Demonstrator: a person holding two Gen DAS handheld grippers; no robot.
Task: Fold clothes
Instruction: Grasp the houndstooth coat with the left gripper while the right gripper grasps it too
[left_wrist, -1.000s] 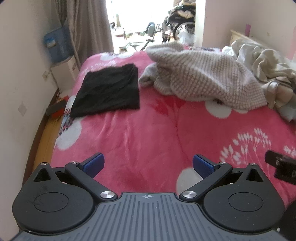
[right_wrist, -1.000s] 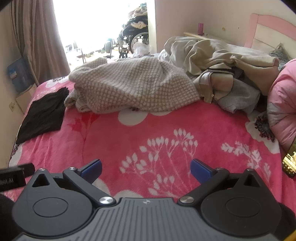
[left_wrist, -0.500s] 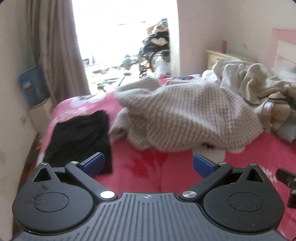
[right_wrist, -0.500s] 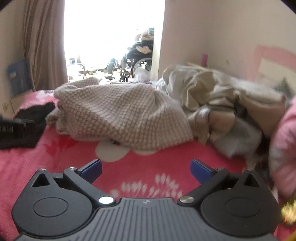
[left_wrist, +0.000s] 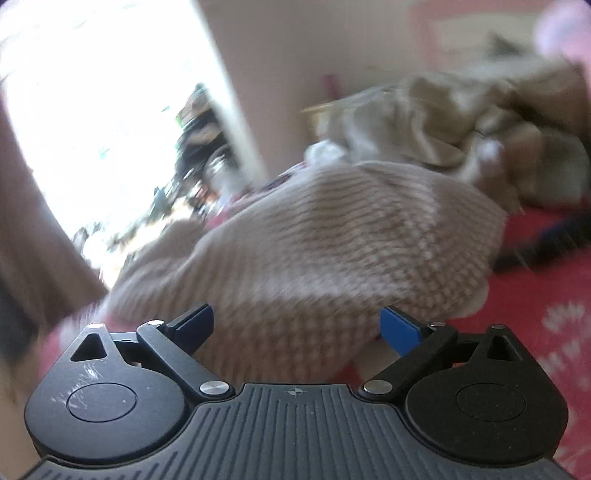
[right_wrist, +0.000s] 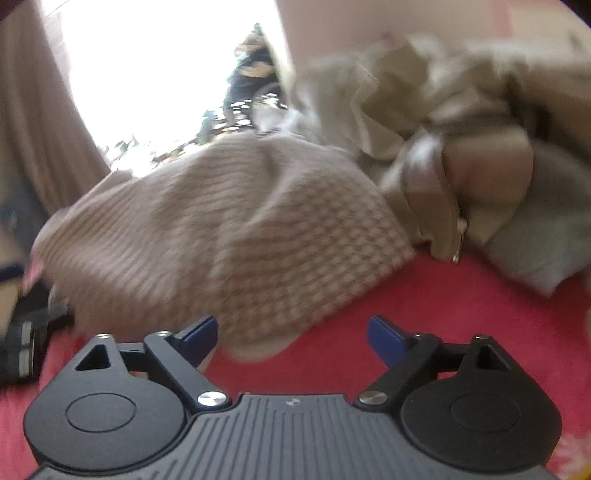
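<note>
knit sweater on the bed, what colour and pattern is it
Beige and white in a small check-like knit; the right wrist view shows it best.

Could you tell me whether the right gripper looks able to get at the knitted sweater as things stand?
Probably yes: the right gripper is open, the knitted sweater's near edge lies just ahead, nothing between.

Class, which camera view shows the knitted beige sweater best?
The right wrist view: the sweater shows edge to edge on the red blanket. The left wrist view shows it closer, blurrier, its near edge hidden behind the gripper.
</note>
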